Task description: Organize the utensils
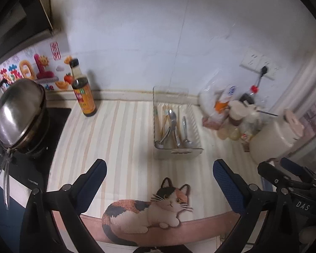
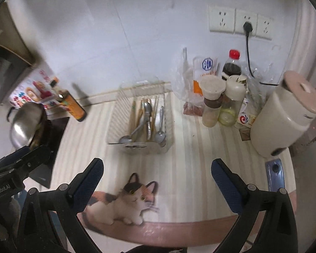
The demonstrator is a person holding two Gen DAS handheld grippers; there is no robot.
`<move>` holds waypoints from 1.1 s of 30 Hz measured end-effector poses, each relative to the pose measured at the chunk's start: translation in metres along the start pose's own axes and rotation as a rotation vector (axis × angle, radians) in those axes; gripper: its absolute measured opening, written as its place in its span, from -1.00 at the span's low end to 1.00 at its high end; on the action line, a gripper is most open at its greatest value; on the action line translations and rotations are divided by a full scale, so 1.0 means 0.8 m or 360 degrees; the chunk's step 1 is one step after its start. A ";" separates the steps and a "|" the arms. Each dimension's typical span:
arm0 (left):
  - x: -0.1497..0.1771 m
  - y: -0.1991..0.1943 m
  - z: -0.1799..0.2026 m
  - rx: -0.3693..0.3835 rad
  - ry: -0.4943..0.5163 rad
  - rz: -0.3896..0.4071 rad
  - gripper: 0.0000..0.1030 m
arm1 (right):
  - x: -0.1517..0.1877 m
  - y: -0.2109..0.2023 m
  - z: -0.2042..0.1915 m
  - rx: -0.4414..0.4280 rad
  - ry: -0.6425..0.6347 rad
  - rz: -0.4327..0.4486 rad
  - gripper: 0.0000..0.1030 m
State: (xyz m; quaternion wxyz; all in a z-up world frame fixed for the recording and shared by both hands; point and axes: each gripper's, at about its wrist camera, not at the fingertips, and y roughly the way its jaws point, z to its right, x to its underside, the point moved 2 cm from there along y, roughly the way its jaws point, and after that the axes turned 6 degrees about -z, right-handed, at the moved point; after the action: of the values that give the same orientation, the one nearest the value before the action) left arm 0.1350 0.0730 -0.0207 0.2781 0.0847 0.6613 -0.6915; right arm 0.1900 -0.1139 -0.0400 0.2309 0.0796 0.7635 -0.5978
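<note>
A clear plastic utensil tray (image 1: 197, 145) stands on the striped counter mat, toward the back wall. It holds metal spoons (image 1: 172, 119), a fork and several chopsticks (image 1: 158, 122). It also shows in the right wrist view (image 2: 168, 124) with the spoons (image 2: 146, 111) inside. My left gripper (image 1: 160, 169) is open and empty, held above the mat in front of the tray. My right gripper (image 2: 157, 168) is open and empty, beside the left one. Each gripper shows at the other view's edge.
A soy sauce bottle (image 1: 83, 92) stands at the back left, next to a lidded wok (image 1: 19, 113) on a black cooktop. Jars, bottles and bags (image 2: 221, 97) and a cream kettle (image 2: 284, 116) crowd the back right. A phone (image 2: 275, 175) lies at right. A cat picture (image 1: 145, 210) marks the mat's front edge.
</note>
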 end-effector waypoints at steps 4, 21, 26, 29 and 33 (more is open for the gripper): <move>0.016 -0.050 0.003 0.0043 0.0045 0.0064 1.00 | 0.022 -0.053 -0.013 -0.0017 -0.0012 0.0077 1.00; 0.061 -0.133 0.028 0.0079 0.0057 0.0193 1.00 | 0.053 -0.159 -0.014 -0.0071 -0.0123 0.0221 1.00; 0.063 -0.133 0.034 0.0061 0.0041 0.0204 1.00 | 0.051 -0.158 -0.006 -0.0090 -0.0129 0.0206 1.00; 0.064 -0.133 0.036 0.0052 0.0041 0.0203 1.00 | 0.049 -0.155 -0.002 -0.0100 -0.0131 0.0192 1.00; 0.066 -0.133 0.040 0.0034 0.0052 0.0207 1.00 | 0.047 -0.152 -0.002 -0.0111 -0.0145 0.0195 1.00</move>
State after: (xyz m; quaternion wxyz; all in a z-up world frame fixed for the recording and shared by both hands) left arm 0.0461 0.0248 0.0494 0.3106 0.1417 0.6514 -0.6776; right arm 0.1079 -0.1515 0.0497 0.3043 0.0908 0.7663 -0.5585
